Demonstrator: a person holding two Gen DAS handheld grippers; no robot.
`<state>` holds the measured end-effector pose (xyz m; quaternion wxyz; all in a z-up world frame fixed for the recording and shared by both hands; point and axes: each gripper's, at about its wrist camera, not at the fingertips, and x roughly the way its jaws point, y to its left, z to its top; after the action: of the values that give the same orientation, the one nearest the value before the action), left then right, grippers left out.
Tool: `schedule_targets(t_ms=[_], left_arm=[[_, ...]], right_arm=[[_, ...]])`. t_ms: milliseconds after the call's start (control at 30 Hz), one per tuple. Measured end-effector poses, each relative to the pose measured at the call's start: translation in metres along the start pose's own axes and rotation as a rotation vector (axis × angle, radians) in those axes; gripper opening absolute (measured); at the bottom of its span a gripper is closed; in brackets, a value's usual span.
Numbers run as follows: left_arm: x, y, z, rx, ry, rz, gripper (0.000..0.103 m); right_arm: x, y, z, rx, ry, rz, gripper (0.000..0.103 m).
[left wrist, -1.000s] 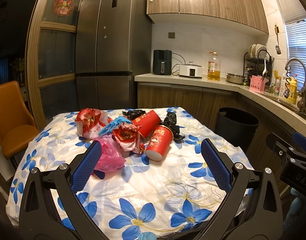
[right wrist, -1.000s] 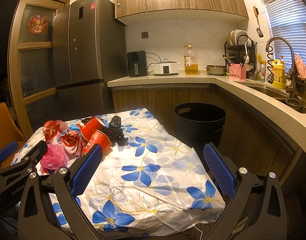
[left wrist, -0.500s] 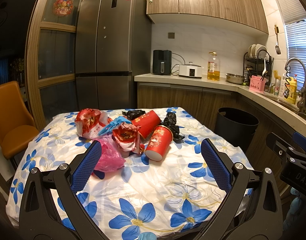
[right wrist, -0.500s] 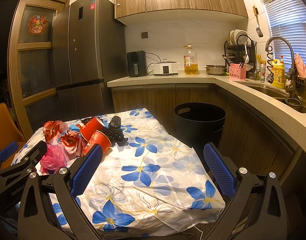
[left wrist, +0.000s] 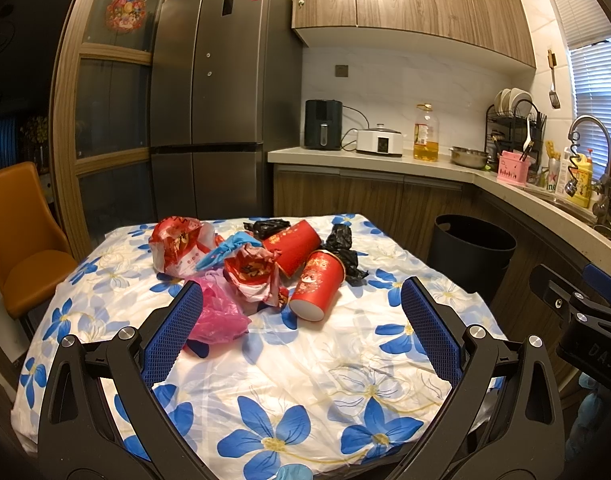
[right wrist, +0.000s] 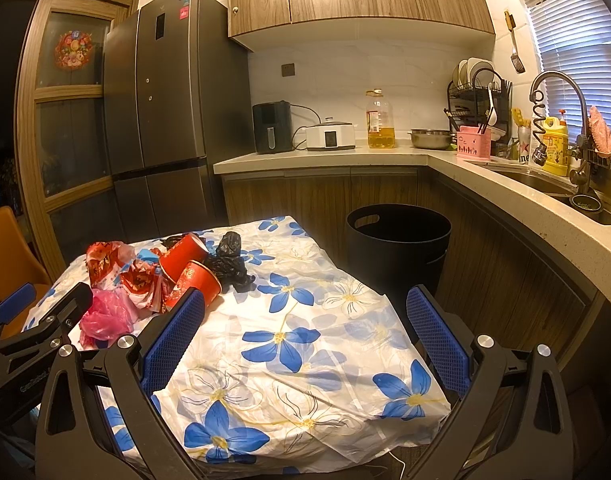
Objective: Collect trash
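You are holding left tool (left wrist: 301, 320) and right tool (right wrist: 305, 322) released, empty, short of the trash pile (left wrist: 261, 264) heaped mid-table (left wrist: 345, 380); black bin (right wrist: 397, 240) is waiting beside, likely destination.

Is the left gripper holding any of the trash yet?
No, the left gripper is open and empty, short of the red paper cup lying on the table.

A heap of trash lies on the far left part of the table (left wrist: 305, 364) spread with a blue-flowered white cloth. In the heap, a red paper cup (left wrist: 317, 285) lies on its side at the front right, a second red paper cup (left wrist: 291, 242) behind it, a crumpled black plastic bag (left wrist: 343, 250) to their right, and a pink plastic bag (left wrist: 219, 312) at the front left. A round black plastic trash bin (right wrist: 399, 246) stands on the floor right of the table, before the kitchen counter.
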<state>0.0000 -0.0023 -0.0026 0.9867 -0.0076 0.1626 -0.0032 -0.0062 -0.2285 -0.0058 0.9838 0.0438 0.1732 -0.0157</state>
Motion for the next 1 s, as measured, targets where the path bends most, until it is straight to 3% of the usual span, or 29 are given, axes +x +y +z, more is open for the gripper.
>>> schedule_targets(t_ms=[333,633,1000], left_arm=[[0.001,0.005,-0.001,-0.019,-0.015,0.006,0.097],[0.015,0.046,-0.017,-0.095,-0.025,0.074,0.097],[0.061,0.093,-0.038,-0.181,0.02,0.148,0.097]], right_arm=[[0.01,0.004,-0.003,0.007,0.007,0.02,0.098],[0.039,0.017,-0.011,0.002,0.03,0.069,0.098],[0.089,0.047,-0.022,-0.02,0.081,0.173,0.098]])
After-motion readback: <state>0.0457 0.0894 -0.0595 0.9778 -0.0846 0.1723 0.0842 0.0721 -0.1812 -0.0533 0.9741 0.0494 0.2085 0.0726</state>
